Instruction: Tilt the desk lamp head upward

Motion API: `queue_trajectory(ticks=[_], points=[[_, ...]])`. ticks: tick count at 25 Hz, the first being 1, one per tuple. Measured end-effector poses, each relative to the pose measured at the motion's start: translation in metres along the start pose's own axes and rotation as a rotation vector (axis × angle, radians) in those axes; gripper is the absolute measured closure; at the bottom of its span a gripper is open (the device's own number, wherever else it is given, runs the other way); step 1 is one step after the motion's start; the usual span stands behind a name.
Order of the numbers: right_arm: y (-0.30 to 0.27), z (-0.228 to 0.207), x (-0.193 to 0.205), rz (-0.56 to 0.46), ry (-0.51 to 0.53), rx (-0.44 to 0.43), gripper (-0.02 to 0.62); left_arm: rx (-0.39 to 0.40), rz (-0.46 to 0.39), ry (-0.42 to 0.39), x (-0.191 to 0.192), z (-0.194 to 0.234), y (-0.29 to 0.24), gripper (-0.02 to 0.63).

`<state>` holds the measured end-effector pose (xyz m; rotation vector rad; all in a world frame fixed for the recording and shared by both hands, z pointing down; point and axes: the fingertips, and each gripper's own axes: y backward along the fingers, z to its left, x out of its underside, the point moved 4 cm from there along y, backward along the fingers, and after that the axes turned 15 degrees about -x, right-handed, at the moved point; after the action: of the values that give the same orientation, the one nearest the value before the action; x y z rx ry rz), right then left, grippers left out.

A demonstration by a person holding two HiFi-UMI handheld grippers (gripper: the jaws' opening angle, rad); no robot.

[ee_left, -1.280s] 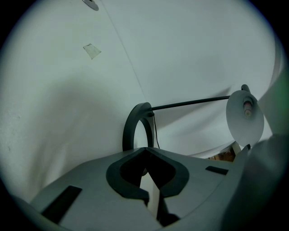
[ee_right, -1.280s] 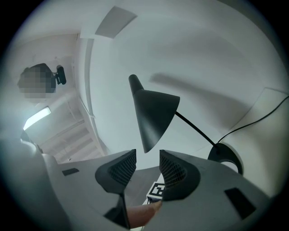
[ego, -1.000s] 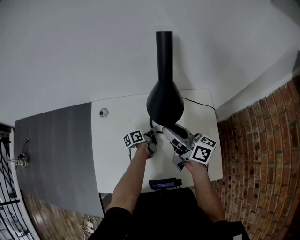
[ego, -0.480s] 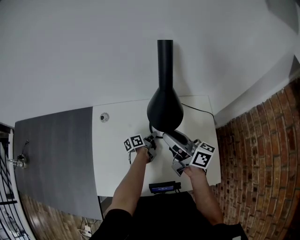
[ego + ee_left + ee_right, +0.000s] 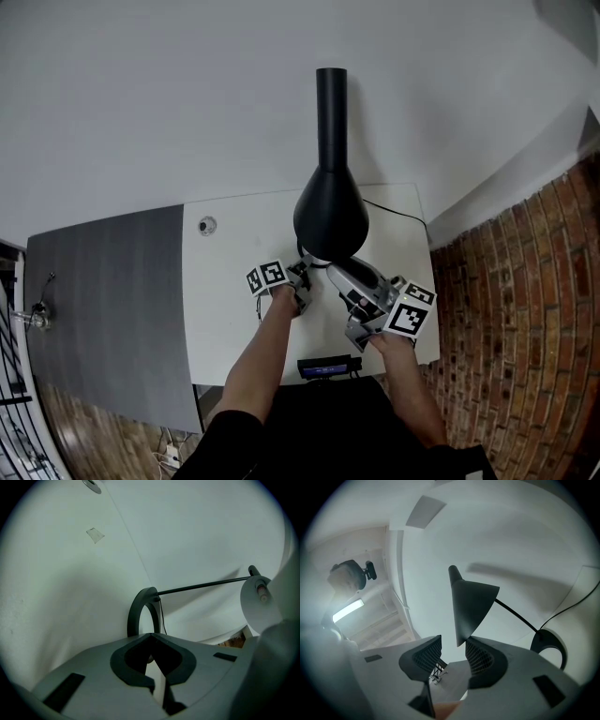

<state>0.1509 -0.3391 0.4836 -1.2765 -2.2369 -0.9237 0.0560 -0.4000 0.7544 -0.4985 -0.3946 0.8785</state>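
Movement since the earlier frames is slight: the left gripper stays planted, jaws shut on nothing I can make out, tips at the lamp's black ring base on the white desk, while the right gripper has eased a little upward under the lamp head. Its jaws stand apart with the shade's lower rim between them, beside the right pad rather than pinched. With the shade facing down over the desk, the tilt looks barely begun.
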Motion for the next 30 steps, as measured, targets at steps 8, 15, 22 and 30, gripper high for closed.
queue_trajectory(ticks=[8,15,22,30], points=[[-0.001,0.013,0.000,-0.003,0.000,-0.018,0.451,-0.010,-0.002,0.005,0.001,0.004,0.001,0.594],[-0.005,0.024,-0.008,0.009,0.026,-0.040,0.451,-0.003,-0.008,0.002,-0.004,-0.002,-0.001,0.594],[-0.004,0.038,-0.010,-0.004,0.043,-0.082,0.453,-0.004,-0.009,0.004,-0.001,-0.003,-0.002,0.594],[-0.006,0.058,-0.015,-0.021,0.096,-0.135,0.453,-0.008,-0.007,0.003,0.000,0.001,-0.003,0.594]])
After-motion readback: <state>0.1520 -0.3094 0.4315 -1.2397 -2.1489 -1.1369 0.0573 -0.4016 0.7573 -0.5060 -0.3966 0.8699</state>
